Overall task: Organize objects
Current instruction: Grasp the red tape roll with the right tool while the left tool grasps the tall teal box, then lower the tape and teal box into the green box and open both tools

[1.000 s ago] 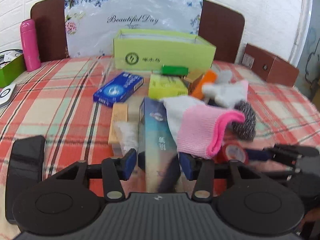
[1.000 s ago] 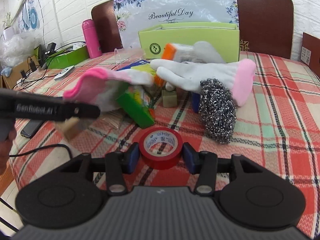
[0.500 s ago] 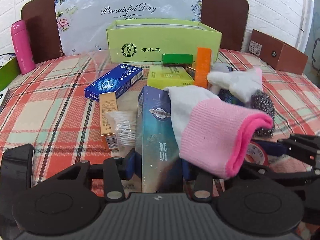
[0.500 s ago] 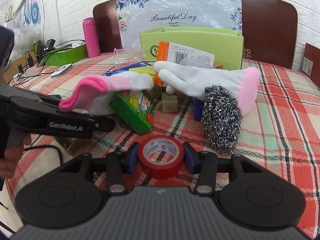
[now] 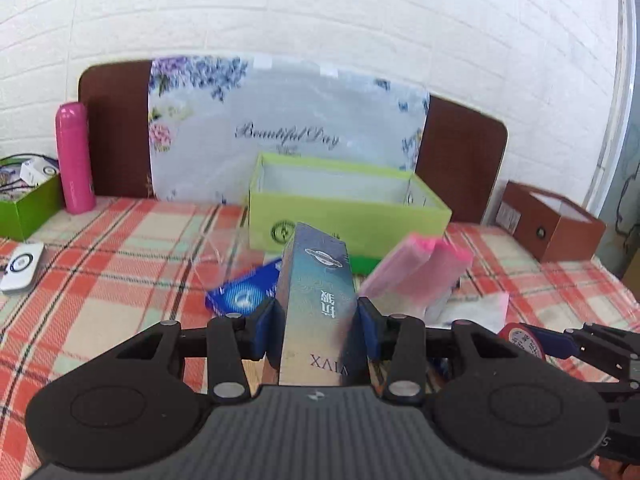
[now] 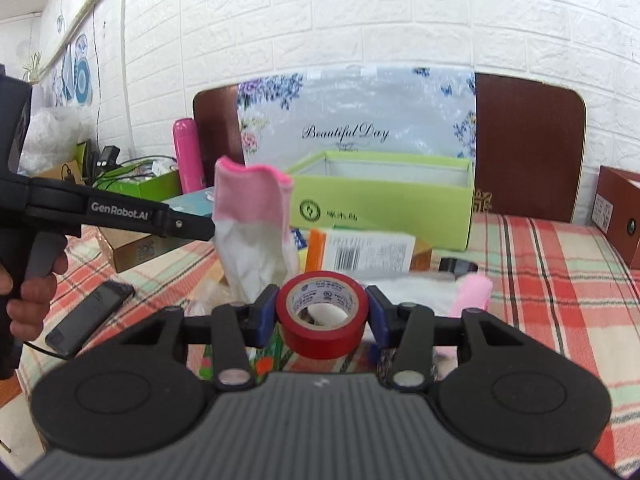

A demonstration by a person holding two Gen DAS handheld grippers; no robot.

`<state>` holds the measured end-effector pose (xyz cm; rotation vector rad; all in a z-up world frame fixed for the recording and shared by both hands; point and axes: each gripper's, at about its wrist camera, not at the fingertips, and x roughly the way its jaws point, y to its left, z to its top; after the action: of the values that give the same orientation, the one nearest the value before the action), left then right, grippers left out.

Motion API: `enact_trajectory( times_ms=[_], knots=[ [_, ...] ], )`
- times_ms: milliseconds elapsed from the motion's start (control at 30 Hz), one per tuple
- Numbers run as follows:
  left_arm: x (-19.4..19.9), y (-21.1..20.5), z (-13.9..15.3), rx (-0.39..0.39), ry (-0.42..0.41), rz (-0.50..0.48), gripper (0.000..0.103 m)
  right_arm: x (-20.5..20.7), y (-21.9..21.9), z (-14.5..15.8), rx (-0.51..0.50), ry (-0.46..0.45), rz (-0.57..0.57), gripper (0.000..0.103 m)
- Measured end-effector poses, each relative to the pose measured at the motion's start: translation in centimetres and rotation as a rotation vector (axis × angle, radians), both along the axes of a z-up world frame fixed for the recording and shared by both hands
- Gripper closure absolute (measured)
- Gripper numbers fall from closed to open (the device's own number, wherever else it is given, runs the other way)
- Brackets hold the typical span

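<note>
Left gripper (image 5: pixel 316 330): its jaws, having just been closing, are now clamping a tall blue box (image 5: pixel 318 300) between the pads; a second ago they were standing apart on either side of it.
Blue box: now being held up clear of the pile, a pink-cuffed glove (image 5: pixel 416 276) hanging off its right side.
Right gripper (image 6: pixel 322 316): gripping a red tape roll (image 6: pixel 322 320) across its sides, as before.
Tape roll: earlier lying on the checked tablecloth (image 6: pixel 560 280), now being carried in the air.
Surroundings: both views are now looking higher, with the open green box (image 5: pixel 344 216) straight ahead near the headboard and the pink bottle (image 5: pixel 74 158) standing left of it.
</note>
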<state>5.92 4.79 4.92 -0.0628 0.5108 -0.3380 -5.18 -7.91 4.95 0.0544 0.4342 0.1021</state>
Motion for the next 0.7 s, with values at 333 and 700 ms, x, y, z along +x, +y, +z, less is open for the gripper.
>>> enact_trajectory(
  times_ms=[333, 700],
  knots=[
    [4.4, -1.6, 3.5, -0.058, -0.084, 0.016, 0.057, 6.0, -2.4, 2.9, -0.012, -0.110, -0.031, 0.057],
    [17.8, -4.1, 2.3, -0.078, -0.039, 0.087, 0.057, 20.3, -7.9, -0.2, 0.021, -0.090, -0.112, 0.057]
  ],
)
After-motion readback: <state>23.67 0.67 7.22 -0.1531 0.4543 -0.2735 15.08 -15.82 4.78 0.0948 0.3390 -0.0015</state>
